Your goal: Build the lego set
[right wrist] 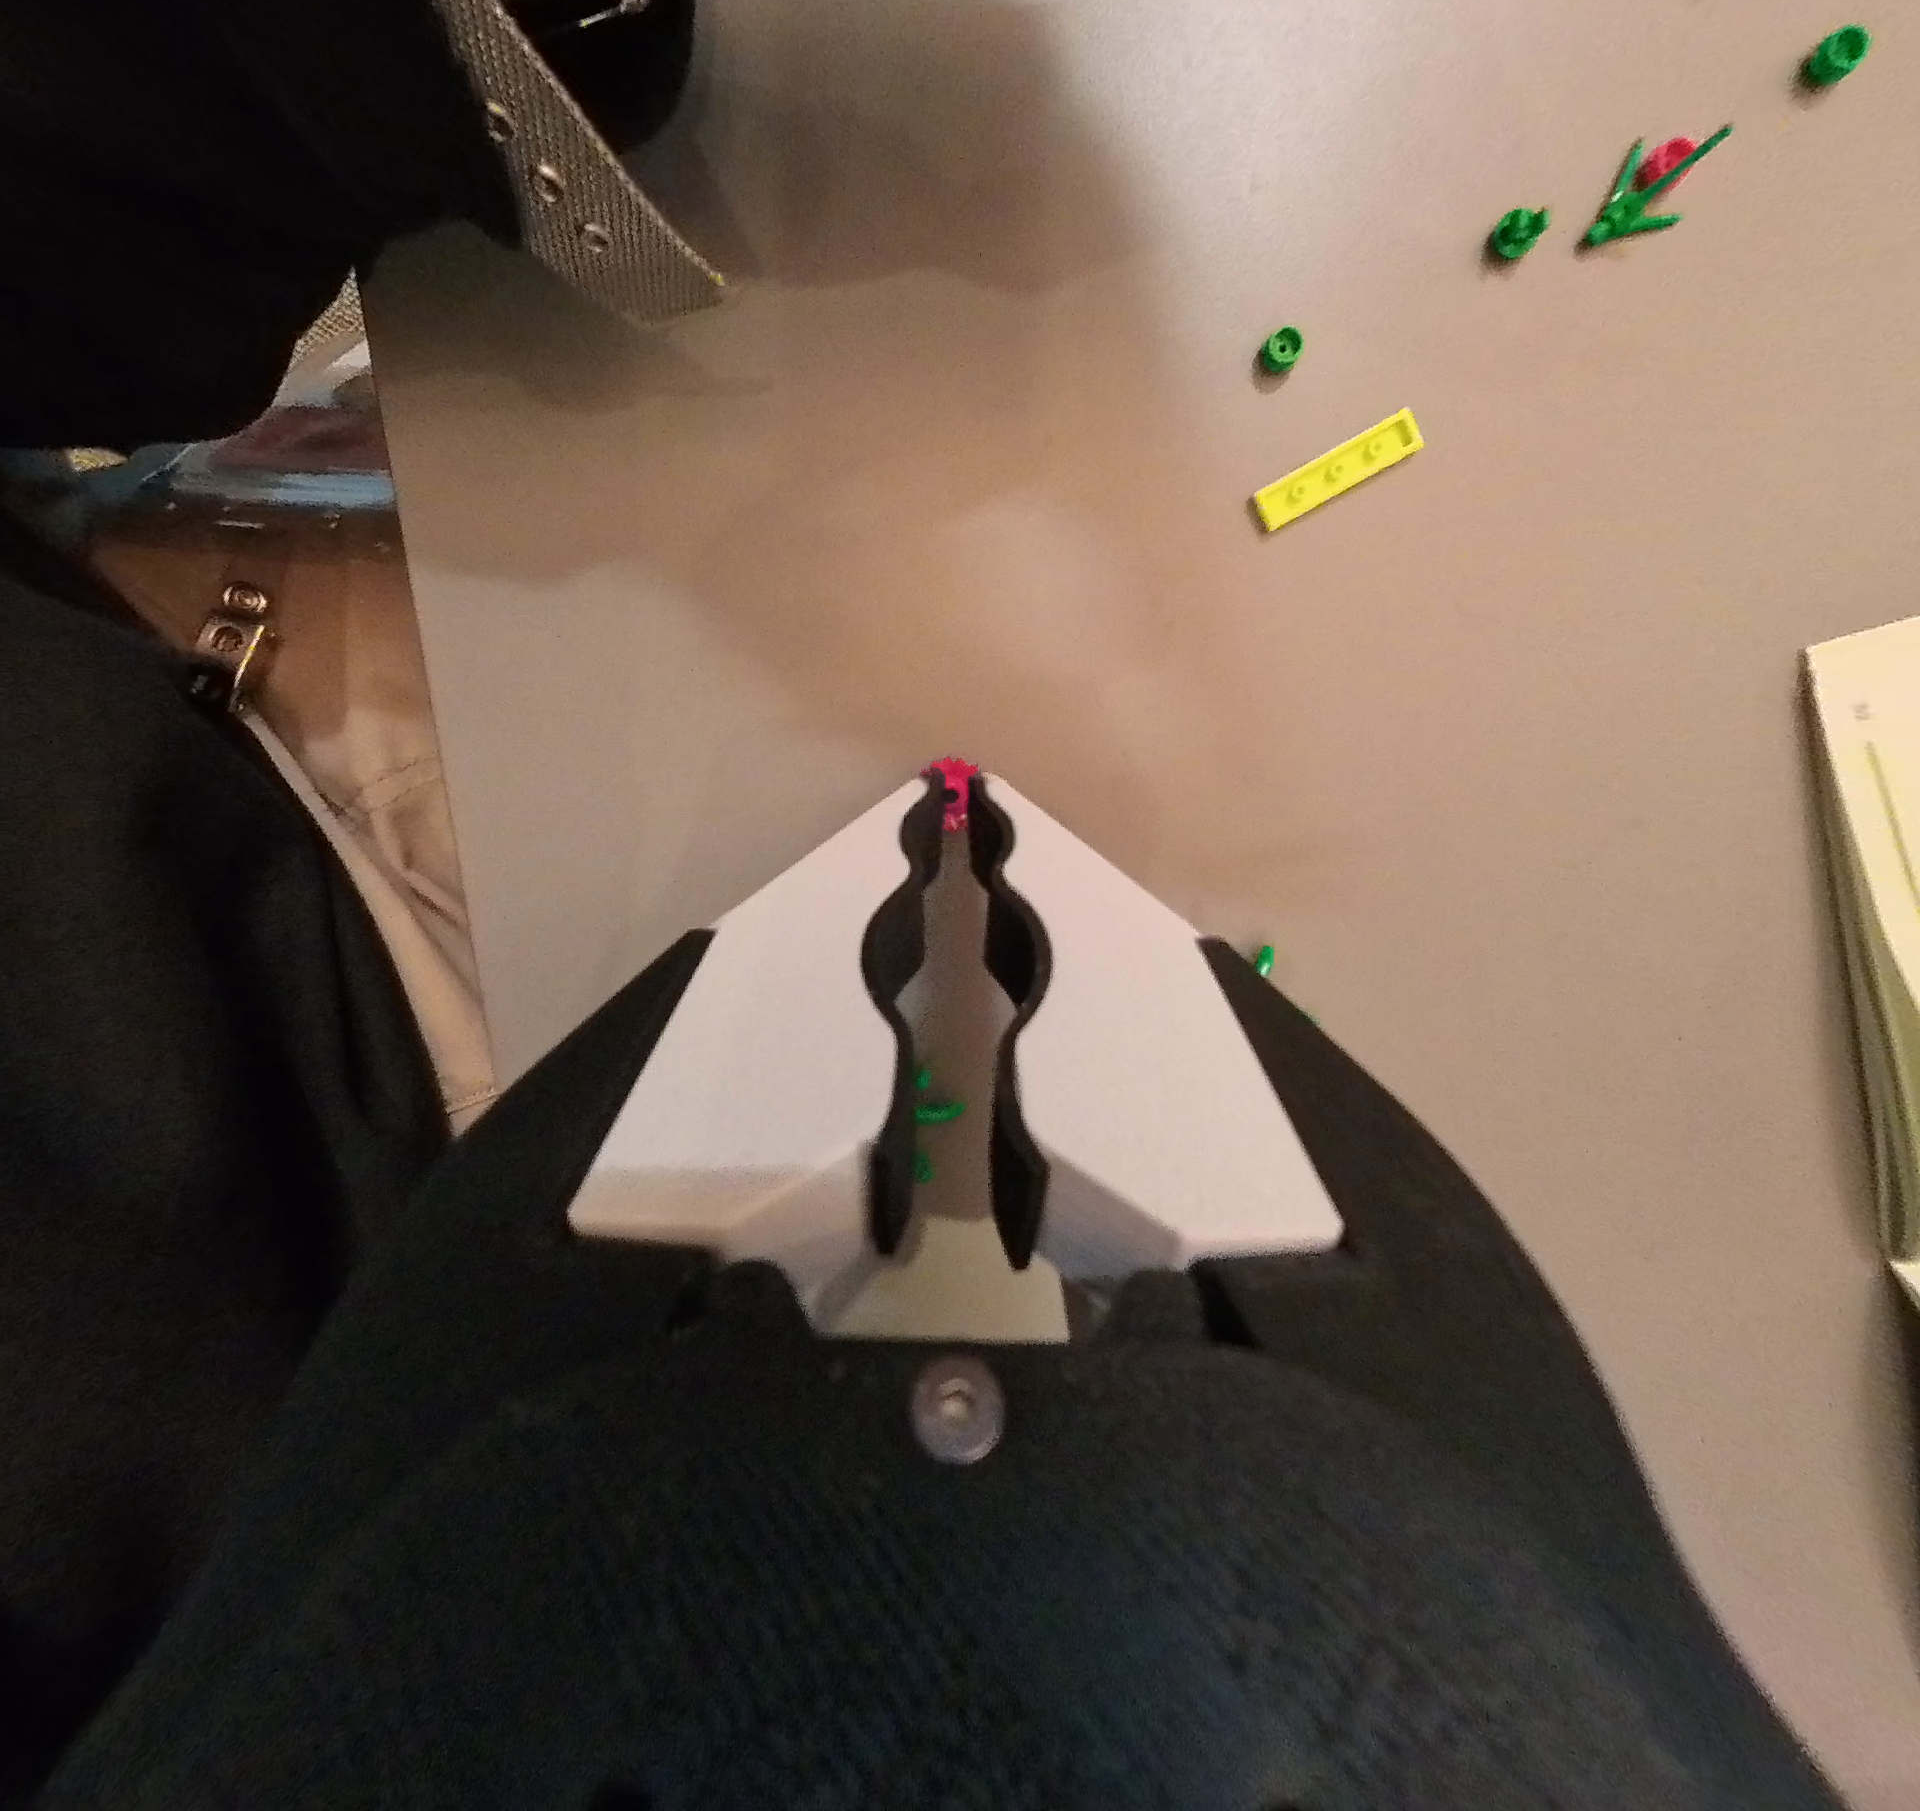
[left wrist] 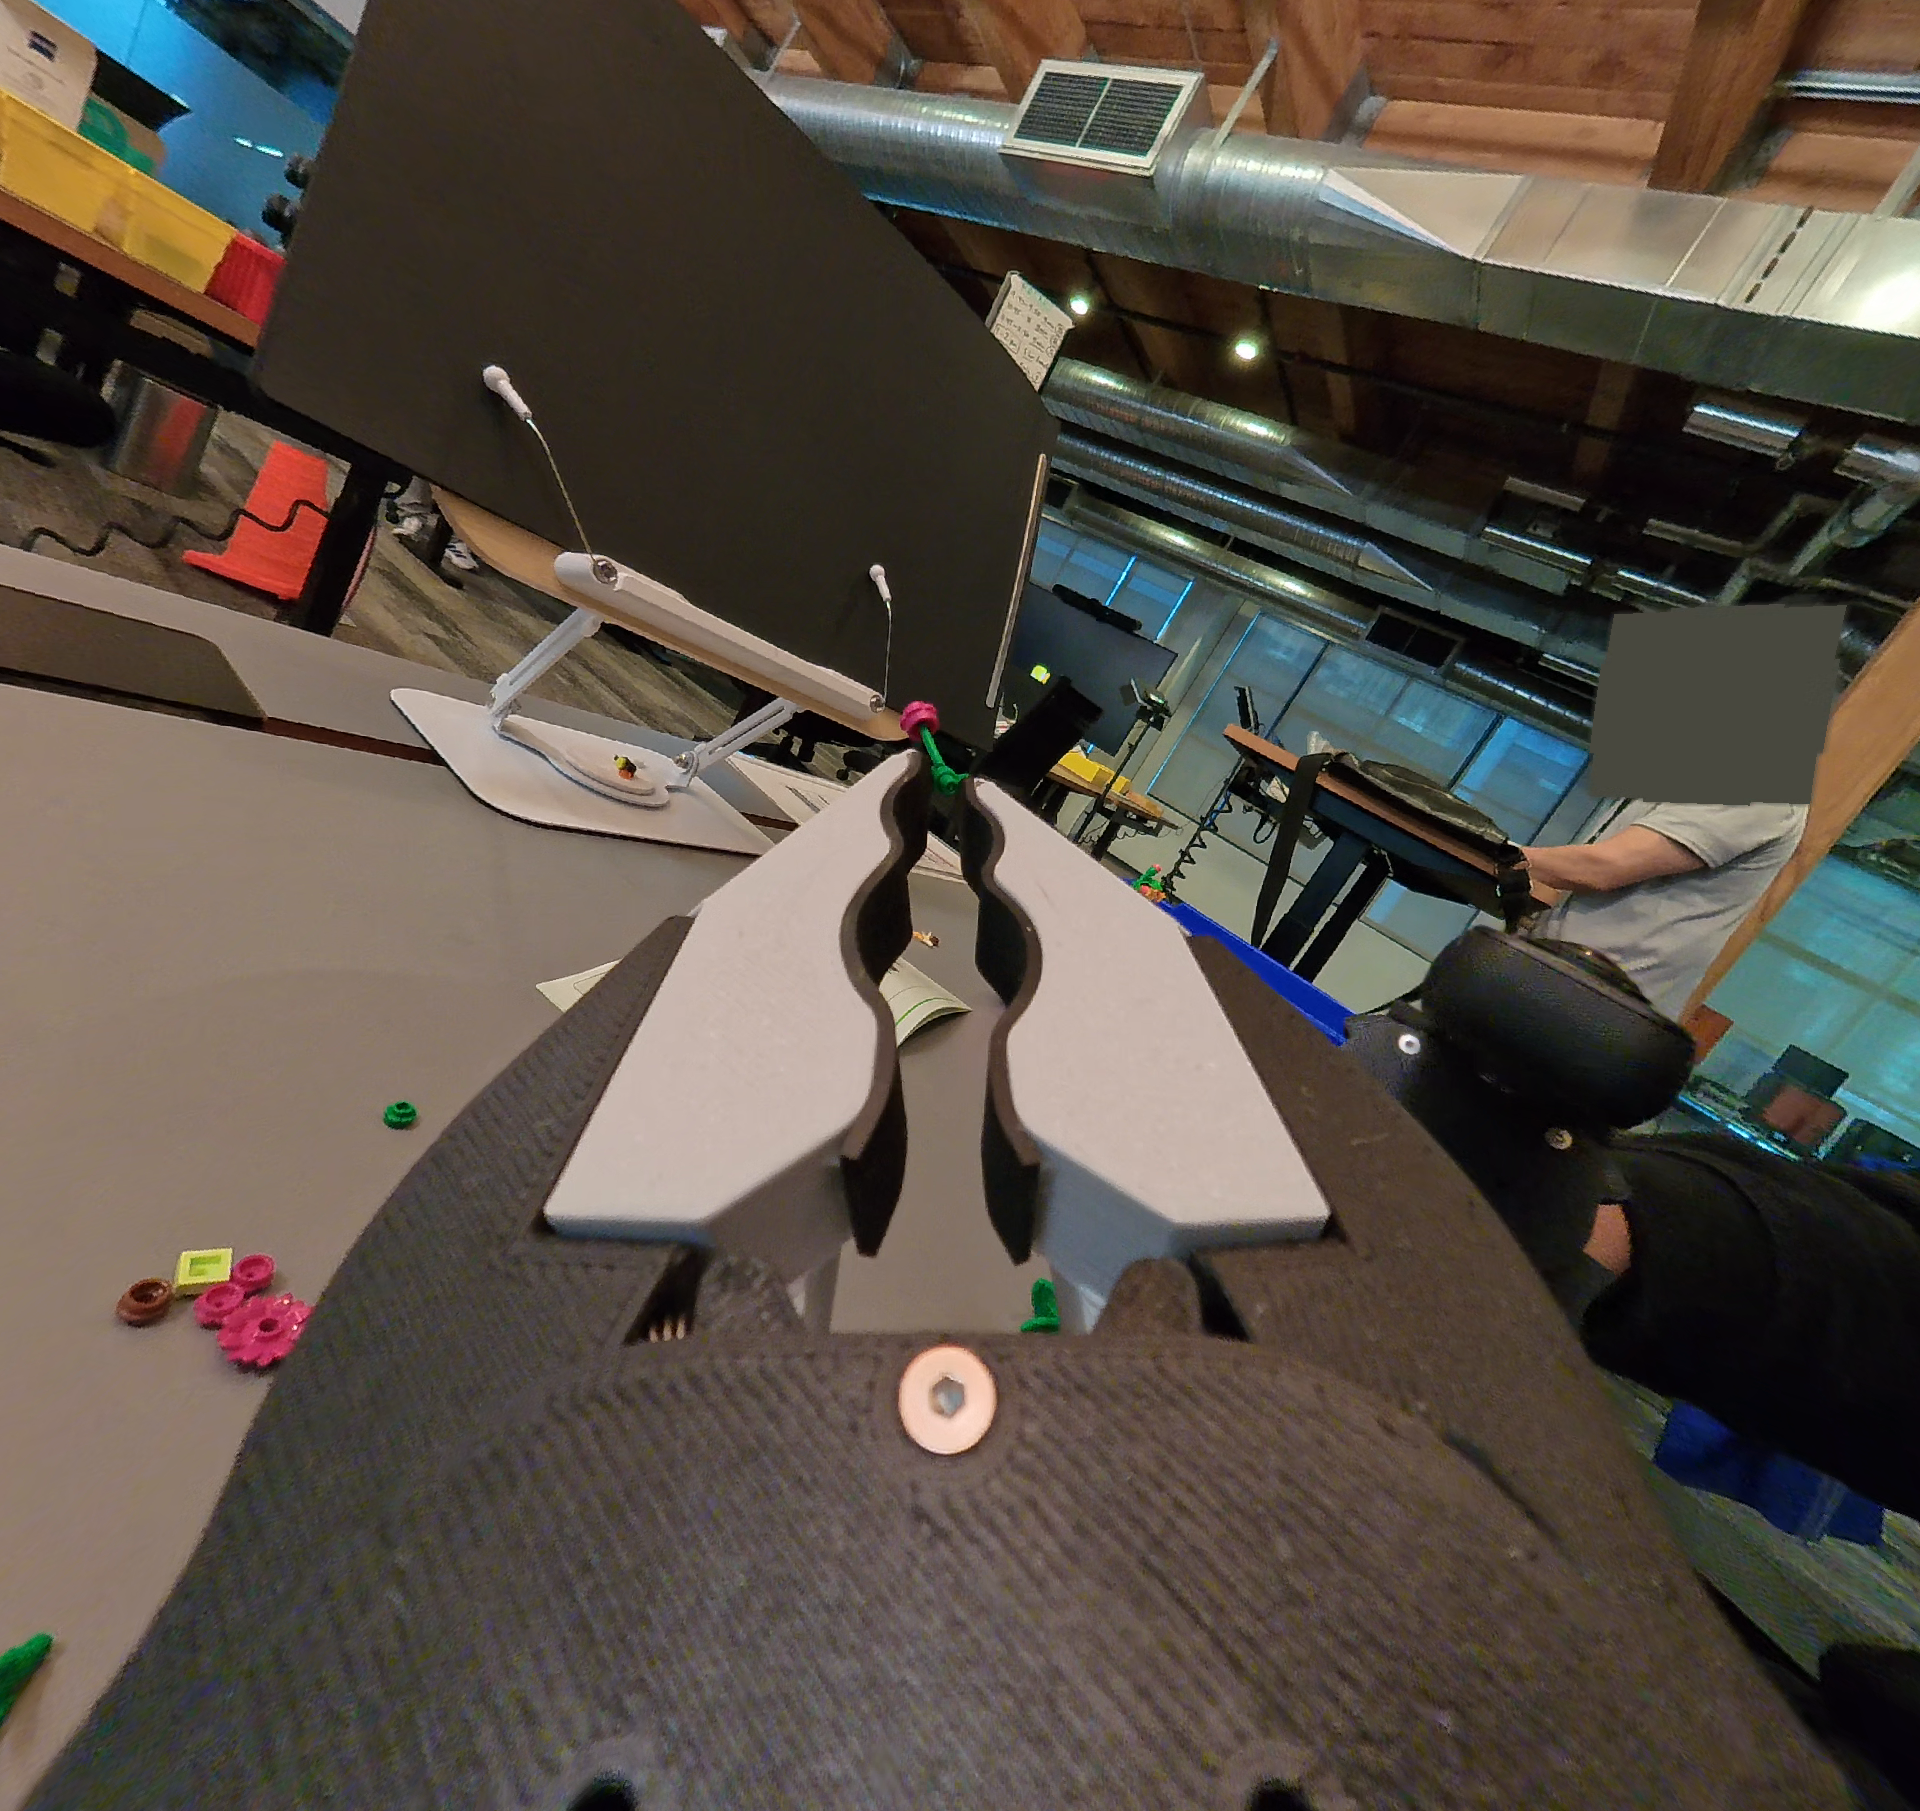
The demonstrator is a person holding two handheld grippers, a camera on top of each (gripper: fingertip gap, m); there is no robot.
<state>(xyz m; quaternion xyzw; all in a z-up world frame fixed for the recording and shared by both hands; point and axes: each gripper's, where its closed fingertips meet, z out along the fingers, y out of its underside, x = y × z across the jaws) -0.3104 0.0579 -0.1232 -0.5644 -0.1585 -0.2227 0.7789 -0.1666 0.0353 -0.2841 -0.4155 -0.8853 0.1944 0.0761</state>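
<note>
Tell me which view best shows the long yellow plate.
The right wrist view: the long yellow plate lies flat and unobstructed on the grey table, studs visible. The left wrist view does not show it at all.

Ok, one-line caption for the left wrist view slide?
Left hand-held gripper pinching a green stem with magenta bud, raised above the grey table.

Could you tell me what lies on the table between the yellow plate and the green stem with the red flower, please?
In the right wrist view, one small green round stud lies between the yellow plate and the green stem with the red flower; the rest is bare grey table.
</note>
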